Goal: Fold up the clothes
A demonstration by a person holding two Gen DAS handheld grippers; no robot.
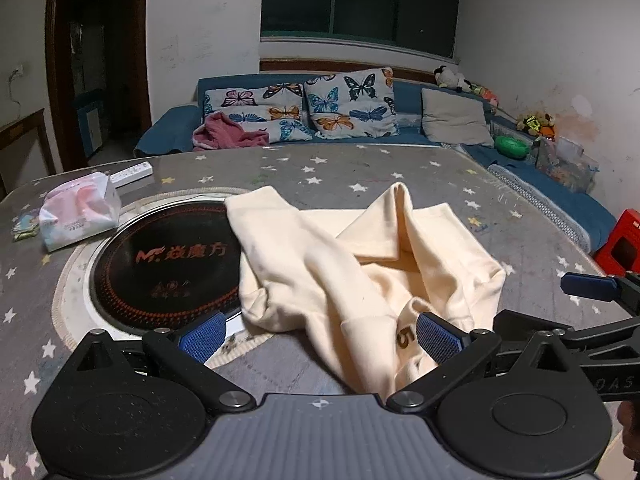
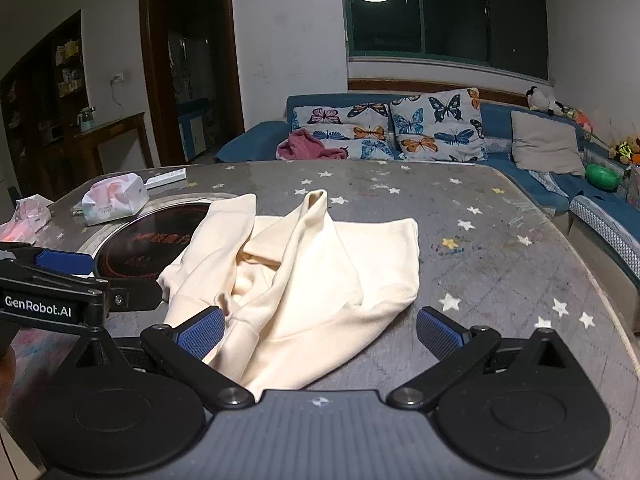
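Observation:
A crumpled cream garment [image 1: 360,276] lies on the grey star-patterned table [image 1: 328,176], partly over a black round hob [image 1: 168,268]. My left gripper [image 1: 318,338] is open, its blue pads either side of the garment's near edge, empty. In the right wrist view the same garment [image 2: 296,280] lies in front of my right gripper [image 2: 320,334], which is open and empty, its left pad beside the cloth. The left gripper's finger [image 2: 64,263] shows at the left there; the right gripper's finger [image 1: 588,286] shows at the right in the left wrist view.
A tissue pack [image 1: 80,216] and a white remote [image 1: 132,174] lie at the table's far left. A blue sofa [image 1: 400,136] with butterfly cushions and a pink cloth [image 1: 228,132] stands behind. A red box [image 1: 624,240] sits at the right.

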